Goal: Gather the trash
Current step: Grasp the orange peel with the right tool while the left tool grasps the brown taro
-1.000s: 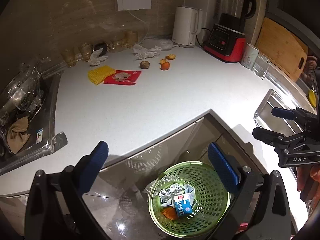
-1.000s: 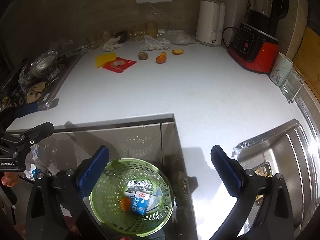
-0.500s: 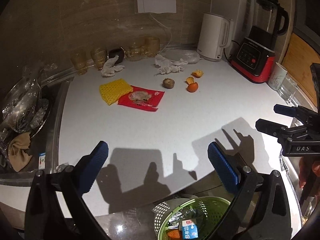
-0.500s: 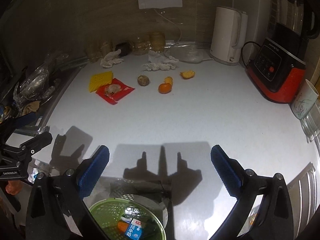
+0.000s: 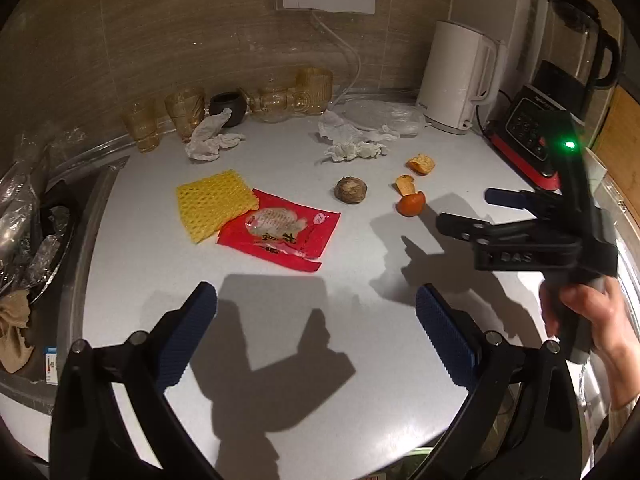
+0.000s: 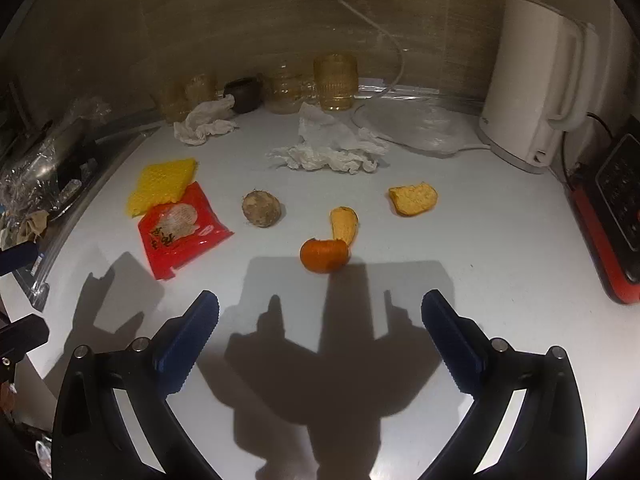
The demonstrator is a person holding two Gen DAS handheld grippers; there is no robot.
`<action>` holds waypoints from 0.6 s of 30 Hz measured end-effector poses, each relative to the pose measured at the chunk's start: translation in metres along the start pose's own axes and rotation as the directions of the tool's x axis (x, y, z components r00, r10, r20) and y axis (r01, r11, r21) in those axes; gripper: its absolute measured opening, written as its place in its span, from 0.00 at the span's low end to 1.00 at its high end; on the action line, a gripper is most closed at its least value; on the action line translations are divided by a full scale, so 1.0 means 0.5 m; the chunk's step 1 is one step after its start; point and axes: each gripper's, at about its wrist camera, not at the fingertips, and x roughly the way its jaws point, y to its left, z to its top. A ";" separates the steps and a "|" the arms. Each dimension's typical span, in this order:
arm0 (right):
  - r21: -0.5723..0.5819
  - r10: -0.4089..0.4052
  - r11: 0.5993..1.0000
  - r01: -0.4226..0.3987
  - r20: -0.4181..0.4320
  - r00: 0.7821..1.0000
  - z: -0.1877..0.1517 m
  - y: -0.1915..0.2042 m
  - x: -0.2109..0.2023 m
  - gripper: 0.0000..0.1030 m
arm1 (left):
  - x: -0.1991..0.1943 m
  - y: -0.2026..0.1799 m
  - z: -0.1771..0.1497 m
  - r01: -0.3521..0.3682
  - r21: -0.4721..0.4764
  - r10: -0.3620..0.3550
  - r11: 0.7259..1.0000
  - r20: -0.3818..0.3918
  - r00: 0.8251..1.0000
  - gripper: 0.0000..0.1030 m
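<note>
Orange peel lies on the white tabletop just ahead of your right claw; the red wrapper faces your left claw. Both gape wide, empty. You're approaching: lower and close next.

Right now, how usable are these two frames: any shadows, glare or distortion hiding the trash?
Left wrist view: hard gripper shadows fall on bare countertop, short of the red snack wrapper; fisheye bends the edges. Right wrist view: the right gripper casts a shadow that reaches the tangerine; the dark, vignetted rim hides the left clutter. No glare on the trash.
</note>
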 end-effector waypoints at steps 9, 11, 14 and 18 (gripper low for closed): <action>-0.055 0.083 0.995 -0.086 -0.045 0.996 0.065 -0.040 0.127 0.75 | 0.082 -0.005 0.031 -0.017 -0.005 0.017 1.000 -0.016 1.000 0.92; -0.066 0.093 0.993 -0.096 -0.047 0.995 0.069 -0.038 0.137 0.69 | 0.095 -0.007 0.038 -0.014 -0.009 0.013 1.000 -0.019 1.000 0.92; -0.076 0.103 0.991 -0.107 -0.053 0.993 0.065 -0.038 0.148 0.60 | 0.109 -0.015 0.048 -0.014 -0.005 0.014 1.000 -0.020 1.000 0.92; -0.119 0.084 0.989 -0.088 -0.039 0.996 0.053 -0.028 0.142 0.40 | 0.127 -0.030 0.061 -0.013 -0.004 0.012 1.000 -0.025 1.000 0.92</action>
